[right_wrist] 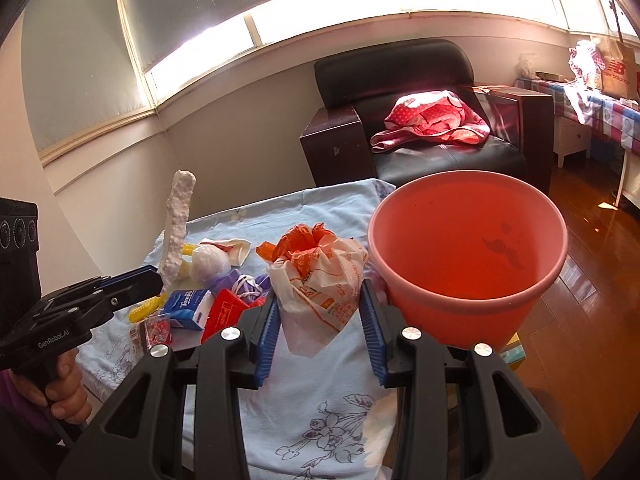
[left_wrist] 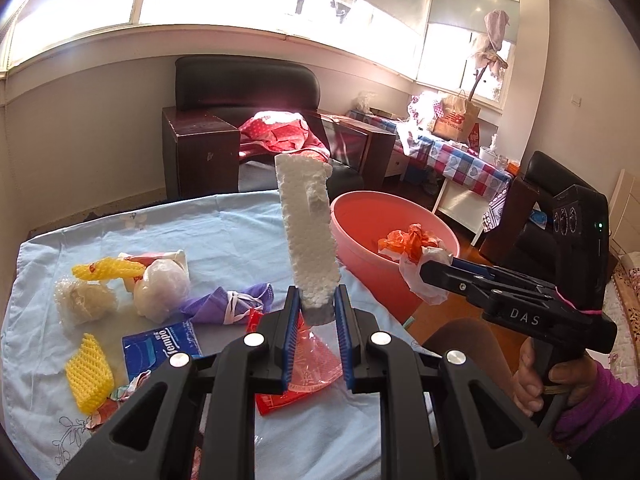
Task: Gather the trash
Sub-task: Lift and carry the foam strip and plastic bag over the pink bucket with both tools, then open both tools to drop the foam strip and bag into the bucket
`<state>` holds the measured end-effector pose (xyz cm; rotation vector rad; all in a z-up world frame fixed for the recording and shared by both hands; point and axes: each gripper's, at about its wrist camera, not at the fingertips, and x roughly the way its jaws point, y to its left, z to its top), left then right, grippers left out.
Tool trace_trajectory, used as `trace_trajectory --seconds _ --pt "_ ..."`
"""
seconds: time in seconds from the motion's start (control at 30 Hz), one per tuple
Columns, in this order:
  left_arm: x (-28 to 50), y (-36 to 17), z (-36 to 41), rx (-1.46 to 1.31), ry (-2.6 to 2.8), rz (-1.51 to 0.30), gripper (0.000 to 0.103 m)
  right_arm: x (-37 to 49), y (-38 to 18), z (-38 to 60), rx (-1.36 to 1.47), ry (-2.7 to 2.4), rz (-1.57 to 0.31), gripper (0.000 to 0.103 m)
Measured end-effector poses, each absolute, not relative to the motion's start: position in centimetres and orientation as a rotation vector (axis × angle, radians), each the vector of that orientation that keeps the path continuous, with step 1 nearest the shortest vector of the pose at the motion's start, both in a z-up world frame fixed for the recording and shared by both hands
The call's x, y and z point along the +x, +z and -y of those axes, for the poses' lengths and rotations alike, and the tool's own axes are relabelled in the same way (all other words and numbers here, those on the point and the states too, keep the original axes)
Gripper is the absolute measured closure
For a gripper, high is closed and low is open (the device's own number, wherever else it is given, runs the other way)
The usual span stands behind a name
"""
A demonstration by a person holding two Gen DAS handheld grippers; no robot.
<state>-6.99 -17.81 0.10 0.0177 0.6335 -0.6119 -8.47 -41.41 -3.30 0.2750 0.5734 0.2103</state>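
My left gripper (left_wrist: 317, 300) is shut on the lower end of a long white foam strip (left_wrist: 308, 232), which stands upright above the table. In the right wrist view that foam strip (right_wrist: 178, 224) rises from the left gripper (right_wrist: 154, 278) at the left. My right gripper (right_wrist: 320, 308) is shut on a crumpled white and orange plastic bag (right_wrist: 320, 276), held just left of the pink bucket (right_wrist: 468, 256). From the left wrist view the bag (left_wrist: 420, 256) hangs at the right gripper (left_wrist: 426, 272) over the rim of the pink bucket (left_wrist: 360, 216).
On the blue tablecloth (left_wrist: 224, 232) lie yellow foam nets (left_wrist: 88, 372), a white bag ball (left_wrist: 160, 288), a purple mask (left_wrist: 232, 300), a blue tissue pack (left_wrist: 164, 356) and red wrappers (right_wrist: 226, 312). A black armchair (right_wrist: 420, 120) stands behind; wooden floor (right_wrist: 580, 300) lies right.
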Motion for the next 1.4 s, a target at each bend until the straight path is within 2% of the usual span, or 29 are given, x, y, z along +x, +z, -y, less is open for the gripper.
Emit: trace_trajectory --seconds 0.4,0.83,1.4 --pt "-3.4 0.4 24.6 0.043 -0.666 -0.661 0.086 -6.9 -3.1 46.7 0.317 0.064 -0.533 0.064" --pt "0.3 -2.0 32.7 0.111 -0.697 -0.748 0.086 -4.6 -5.0 49.5 0.323 -0.044 -0.59 0.064" --pt "3.4 -4.7 37.2 0.18 -0.676 -0.904 0.085 -2.5 -6.7 50.5 0.305 -0.117 -0.68 0.064"
